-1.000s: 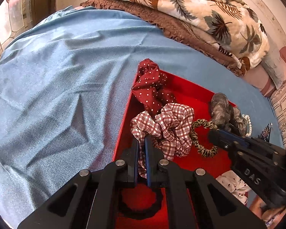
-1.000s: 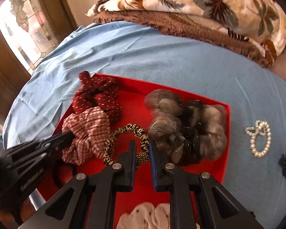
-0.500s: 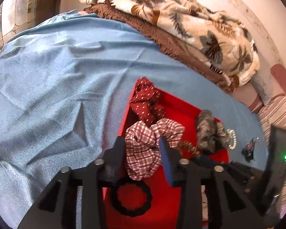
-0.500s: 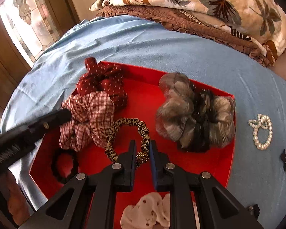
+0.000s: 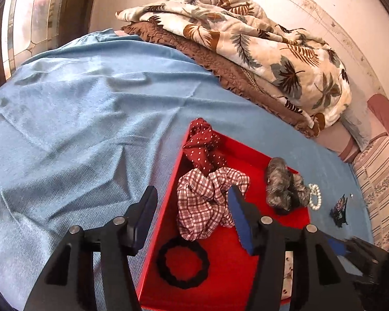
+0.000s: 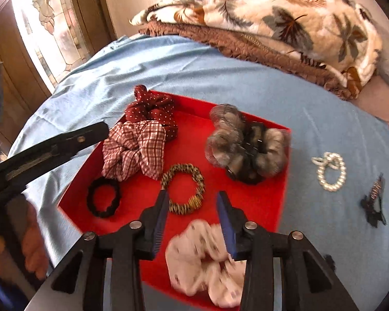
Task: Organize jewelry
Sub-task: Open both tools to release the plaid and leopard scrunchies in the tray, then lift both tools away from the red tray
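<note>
A red tray (image 6: 194,134) (image 5: 220,259) lies on the blue bedspread and holds several hair ties. My left gripper (image 5: 193,194) hangs over the red-and-white checked scrunchie (image 5: 202,207) (image 6: 134,150). Its jaws are opening and the pads are clear of the cloth. My right gripper (image 6: 193,197) hovers just short of the leopard-print hair tie (image 6: 201,184), jaws opening with nothing pressed between them. A black hair tie (image 5: 184,283) (image 6: 90,197) lies at the tray's near left.
Also in the tray are a dark red dotted scrunchie (image 6: 153,114), a grey furry scrunchie (image 6: 225,140) and a pale dotted scrunchie (image 6: 202,259). A pearl bracelet (image 6: 333,187) and a black hair clip (image 6: 373,202) lie on the bedspread at right. Folded blankets (image 6: 272,26) are piled behind.
The left jaws opened and let go of the checked scrunchie. The right jaws opened off the leopard-print tie. Both grippers pulled back and rose a little.
</note>
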The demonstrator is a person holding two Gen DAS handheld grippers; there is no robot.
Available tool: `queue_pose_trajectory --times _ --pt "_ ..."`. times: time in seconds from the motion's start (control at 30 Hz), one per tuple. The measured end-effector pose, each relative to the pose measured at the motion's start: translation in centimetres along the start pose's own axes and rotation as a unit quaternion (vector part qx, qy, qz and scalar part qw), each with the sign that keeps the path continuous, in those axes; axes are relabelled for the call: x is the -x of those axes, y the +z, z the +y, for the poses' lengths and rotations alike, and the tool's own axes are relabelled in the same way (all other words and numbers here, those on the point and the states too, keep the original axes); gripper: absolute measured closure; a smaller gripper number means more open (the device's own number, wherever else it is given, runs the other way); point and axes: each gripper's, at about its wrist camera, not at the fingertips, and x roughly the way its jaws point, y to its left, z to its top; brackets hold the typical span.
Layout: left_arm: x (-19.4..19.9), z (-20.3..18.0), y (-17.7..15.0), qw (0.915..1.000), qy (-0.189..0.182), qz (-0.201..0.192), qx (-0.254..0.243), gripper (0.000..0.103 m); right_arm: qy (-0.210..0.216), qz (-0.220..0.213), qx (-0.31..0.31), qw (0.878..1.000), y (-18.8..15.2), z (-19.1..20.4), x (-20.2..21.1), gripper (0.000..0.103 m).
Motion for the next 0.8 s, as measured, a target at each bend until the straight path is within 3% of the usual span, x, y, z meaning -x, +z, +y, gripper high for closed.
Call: queue_pose_trajectory --times 0.33,0.43,0.6,0.8 --pt "1.0 -1.3 -1.7 0.9996 0.013 -0.013 -0.020 0.046 -0.054 -0.017 -0.047 0.997 -7.0 -6.1 6.5 0.051" --pt "1.4 -1.9 -2.2 0.9990 0.019 -0.026 -0.030 0.041 -0.079 -0.018 -0.073 0.994 -8.6 -8.7 7.9 0.050" --pt "1.3 -3.1 -3.3 0.9964 0.051 -0.047 -0.047 0.040 -0.108 -0.042 -0.129 0.985 -11.5 -12.7 11.6 0.049" --pt "0.5 -4.6 -4.8 0.9904 0.098 -0.046 -0.085 0.040 -0.136 -0.076 -0.190 0.969 -14.8 -17.2 16.1 0.044"
